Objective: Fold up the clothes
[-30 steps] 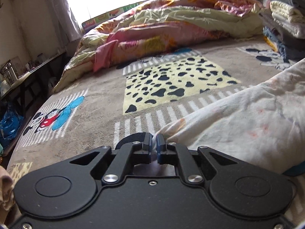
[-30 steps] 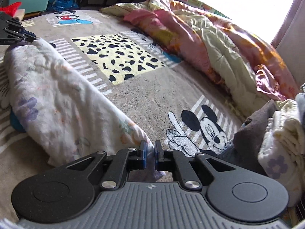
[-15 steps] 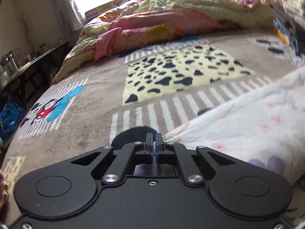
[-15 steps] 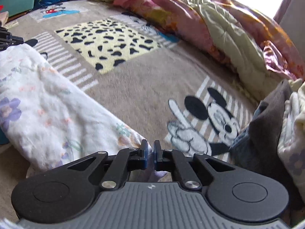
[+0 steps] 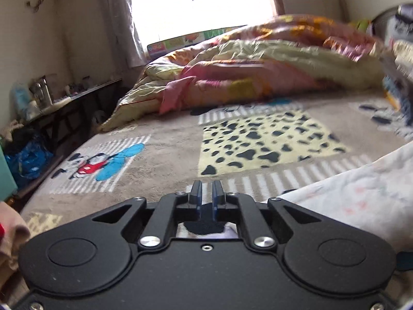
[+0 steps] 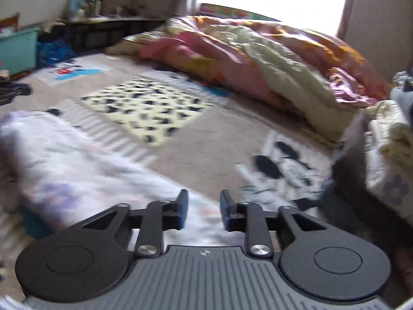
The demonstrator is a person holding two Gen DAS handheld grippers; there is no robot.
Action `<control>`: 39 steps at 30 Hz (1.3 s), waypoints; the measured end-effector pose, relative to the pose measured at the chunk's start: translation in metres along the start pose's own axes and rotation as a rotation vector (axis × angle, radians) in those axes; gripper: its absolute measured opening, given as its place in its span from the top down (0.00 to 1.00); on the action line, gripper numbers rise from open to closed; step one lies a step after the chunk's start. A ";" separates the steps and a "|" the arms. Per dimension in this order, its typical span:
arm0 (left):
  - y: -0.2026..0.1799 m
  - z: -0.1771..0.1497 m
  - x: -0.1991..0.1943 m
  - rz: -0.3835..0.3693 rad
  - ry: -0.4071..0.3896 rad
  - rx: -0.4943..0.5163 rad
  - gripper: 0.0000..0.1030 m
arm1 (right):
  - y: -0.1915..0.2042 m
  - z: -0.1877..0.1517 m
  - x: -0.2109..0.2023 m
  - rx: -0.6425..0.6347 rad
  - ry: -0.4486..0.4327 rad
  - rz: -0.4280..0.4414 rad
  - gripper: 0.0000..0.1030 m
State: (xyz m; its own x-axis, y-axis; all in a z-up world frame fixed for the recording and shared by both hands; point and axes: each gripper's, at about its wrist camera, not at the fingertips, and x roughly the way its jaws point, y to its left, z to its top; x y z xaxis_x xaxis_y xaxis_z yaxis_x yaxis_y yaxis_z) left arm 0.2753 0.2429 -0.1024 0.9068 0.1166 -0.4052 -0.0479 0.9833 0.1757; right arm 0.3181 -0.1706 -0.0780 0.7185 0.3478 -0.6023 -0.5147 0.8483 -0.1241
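Note:
A white floral garment [image 5: 361, 191] lies folded on the patterned bed blanket [image 5: 167, 155]. In the left wrist view it sits to the right of my left gripper [image 5: 206, 196], whose jaws stand slightly apart and hold nothing. In the right wrist view the garment [image 6: 77, 170] is blurred and stretches from the left to under my right gripper [image 6: 204, 206], which is open above its near edge. The left gripper shows small at the far left of that view [image 6: 13, 91].
A rumpled pink and yellow quilt [image 5: 258, 62] lies along the far side of the bed. A stack of folded clothes [image 6: 382, 149] stands at the right. A dark shelf with bottles [image 5: 64, 103], a blue bag [image 5: 28, 160] and a teal bin [image 6: 18, 49] stand left of the bed.
Both grippers have let go of the garment and opened. Both have lifted and tilted up, so more of the room shows. The garment now lies on the bed.

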 end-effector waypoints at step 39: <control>-0.143 -0.007 0.011 -0.437 0.017 -0.001 0.39 | 0.001 -0.081 -0.006 0.379 -0.247 -0.032 0.46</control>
State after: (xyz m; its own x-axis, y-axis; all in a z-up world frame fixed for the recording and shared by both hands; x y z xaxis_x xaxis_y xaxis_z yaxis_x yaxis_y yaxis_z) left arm 0.2889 0.1045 -0.1381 0.8348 -0.3087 -0.4559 0.3389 0.9407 -0.0163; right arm 0.2753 -0.2045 -0.1382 0.8452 0.3649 -0.3905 -0.3158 0.9305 0.1859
